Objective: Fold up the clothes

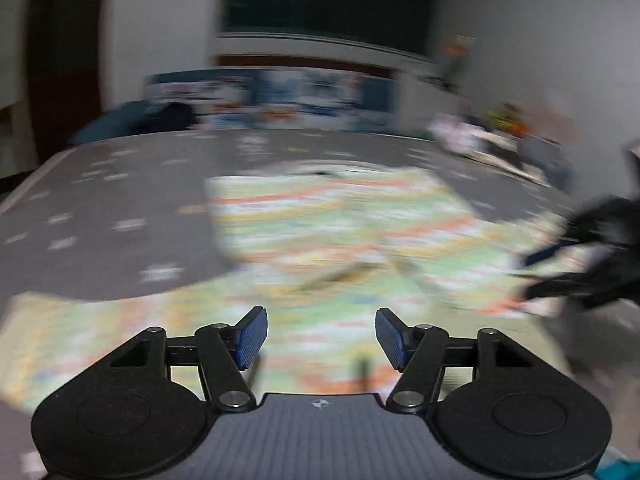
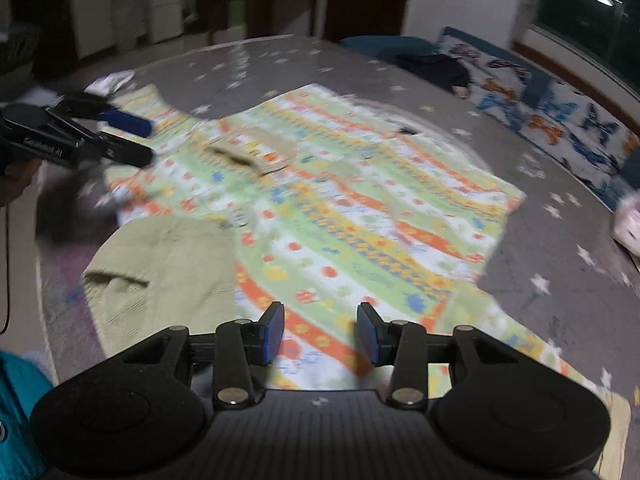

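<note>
The garment (image 2: 352,200) — a bright, striped, flower-print piece with a plain pale-green lining (image 2: 160,272) turned up at one corner — lies spread nearly flat on a grey, star-patterned bed (image 2: 560,264). It is the only thing here that the folding concerns.

Both grippers hang over its near edge with nothing between their blue pads. The right gripper (image 2: 320,334) has its jaws part-way apart, empty, with striped cloth showing through the gap below. The left gripper (image 1: 322,336) stands somewhat wider, also empty; its own view is badly smeared, so fine detail of the cloth there cannot be made out. In the right view the left gripper (image 2: 132,136) shows again at the far left, over the garment's left part, its fingers pointing in towards the cloth.

The relation that matters: the garment stretches away from both tools, its long run going from the near-left, where the lining is folded up, to the far-right corner by the butterfly cushion (image 2: 560,120). The right gripper sits nearest the bottom hem, and the left is nearer the left side (whether that is a sleeve I cannot tell). A fresh grasp on an edge looks like the likely next step, each hand taking its own side.
</note>
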Tool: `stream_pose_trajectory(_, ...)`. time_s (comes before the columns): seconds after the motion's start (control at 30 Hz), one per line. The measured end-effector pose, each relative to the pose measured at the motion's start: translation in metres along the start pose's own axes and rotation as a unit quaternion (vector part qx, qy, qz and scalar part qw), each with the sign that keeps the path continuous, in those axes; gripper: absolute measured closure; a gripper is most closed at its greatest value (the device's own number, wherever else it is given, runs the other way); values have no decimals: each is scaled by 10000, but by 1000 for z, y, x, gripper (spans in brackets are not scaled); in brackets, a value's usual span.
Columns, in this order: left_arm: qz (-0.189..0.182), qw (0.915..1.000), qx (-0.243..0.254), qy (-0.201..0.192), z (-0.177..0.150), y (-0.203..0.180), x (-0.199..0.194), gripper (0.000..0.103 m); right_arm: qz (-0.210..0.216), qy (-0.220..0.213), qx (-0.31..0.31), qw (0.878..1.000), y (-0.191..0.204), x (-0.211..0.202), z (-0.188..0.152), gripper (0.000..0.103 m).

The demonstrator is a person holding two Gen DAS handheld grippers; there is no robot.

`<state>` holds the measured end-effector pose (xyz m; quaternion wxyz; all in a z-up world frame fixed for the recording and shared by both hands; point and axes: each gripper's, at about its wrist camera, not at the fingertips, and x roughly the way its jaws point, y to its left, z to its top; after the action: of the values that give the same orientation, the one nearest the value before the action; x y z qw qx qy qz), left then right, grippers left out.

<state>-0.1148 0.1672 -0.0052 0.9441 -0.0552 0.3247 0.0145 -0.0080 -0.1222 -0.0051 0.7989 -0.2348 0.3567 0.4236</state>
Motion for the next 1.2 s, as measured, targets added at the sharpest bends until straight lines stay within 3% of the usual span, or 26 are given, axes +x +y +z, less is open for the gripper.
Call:
stream_pose_trajectory(0.13, 1119, 9921, -563, 16, -5, 55, -1, 40, -305, -129, 536, 9980, -25, -10, -8, 57)
stream_pose_trajectory(0.23, 1936, 9782, -744, -68, -12, 86, -5, 39, -539, -225, 851, 9947, -43, -19, -17, 55)
stream_pose_trajectory(0.4, 2872, 9518, -1074, -82, -20, 121, -6, 32, -959, -303, 1345, 9858, -71, -28, -33, 51)
stream_pose_trajectory(0.47, 2910, 9498, -1153, -2, -22, 129, -3, 32, -1106, -299, 1535, 9815, -80, -30, -41, 51)
stream_pose_trajectory(0.57, 2743, 9563, -1013, -36, -26, 131, -4, 38, -1317, -288, 1779, 9748, -93, -32, -52, 50)
stream_pose_trajectory(0.63, 2570, 9621, -909, -56, -24, 126, 1, 64, -1421, -288, 1932, 9704, -99, -34, -59, 49)
stream_pose_trajectory(0.67, 2474, 9648, -890, -54, -23, 124, 2, 71, -1466, -289, 2013, 9681, -103, -35, -63, 49)
stream_pose_trajectory(0.7, 2500, 9647, -833, -34, -22, 122, 4, 88, -1510, -291, 2091, 9657, -105, -35, -66, 49)
stream_pose_trajectory(0.73, 2555, 9638, -767, -10, -20, 120, 6, 92, -1552, -293, 2154, 9637, -108, -36, -69, 48)
stream_pose_trajectory(0.93, 3033, 9506, -662, 6, -22, 121, 10, 93, -1723, -199, 2436, 9542, -117, -35, -91, 46)
stream_pose_trajectory(1.03, 3041, 9499, -724, 40, -21, 124, 11, 92, -1743, -268, 2503, 9520, -119, -37, -99, 45)
stream_pose_trajectory(1.2, 3109, 9470, -801, 138, -15, 127, 11, 75, -1803, -330, 2581, 9486, -124, -43, -97, 45)
